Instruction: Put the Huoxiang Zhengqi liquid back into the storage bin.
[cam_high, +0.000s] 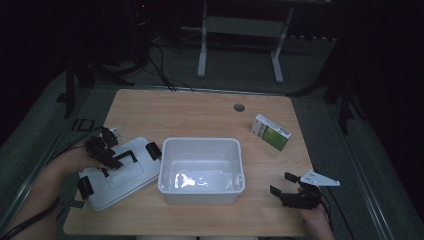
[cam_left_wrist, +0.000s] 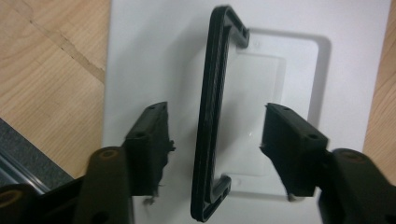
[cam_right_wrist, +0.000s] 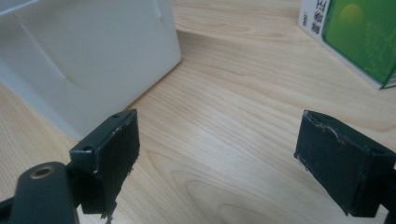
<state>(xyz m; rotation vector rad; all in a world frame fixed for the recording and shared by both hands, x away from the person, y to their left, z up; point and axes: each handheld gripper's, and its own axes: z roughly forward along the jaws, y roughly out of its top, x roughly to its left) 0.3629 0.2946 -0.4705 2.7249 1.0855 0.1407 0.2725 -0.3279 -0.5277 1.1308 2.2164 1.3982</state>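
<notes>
- The desk (cam_high: 200, 110) is a pale wooden top, and everything you work with lies on its near half.
- The white bin (cam_high: 201, 170) stands open at the desk's centre; in the right gripper view its outer wall (cam_right_wrist: 88, 60) fills the 10 o'clock corner.
- The white lid (cam_high: 117, 172) lies flat on the desk at 9 o'clock of the bin, its near corner just beside the bin's wall; in the left gripper view you see the lid (cam_left_wrist: 140, 46) from straight above.
- The green and white box (cam_high: 270, 132) lies at 2 o'clock of the bin, well apart from it, and sits at 1 o'clock in the right gripper view (cam_right_wrist: 359, 37).
- Your left gripper (cam_high: 102, 150) hangs over the lid; its fingers (cam_left_wrist: 149, 140) stand apart on either side of the lid's handle and do not touch it.
- Your right gripper (cam_high: 295, 192) sits at 4 o'clock of the bin, low over bare desk; its fingers (cam_right_wrist: 112, 158) are spread wide with nothing between them.
- The black handle (cam_left_wrist: 210, 116) lies folded flat on the lid, running from 12 to 6 o'clock between your left fingers.
</notes>
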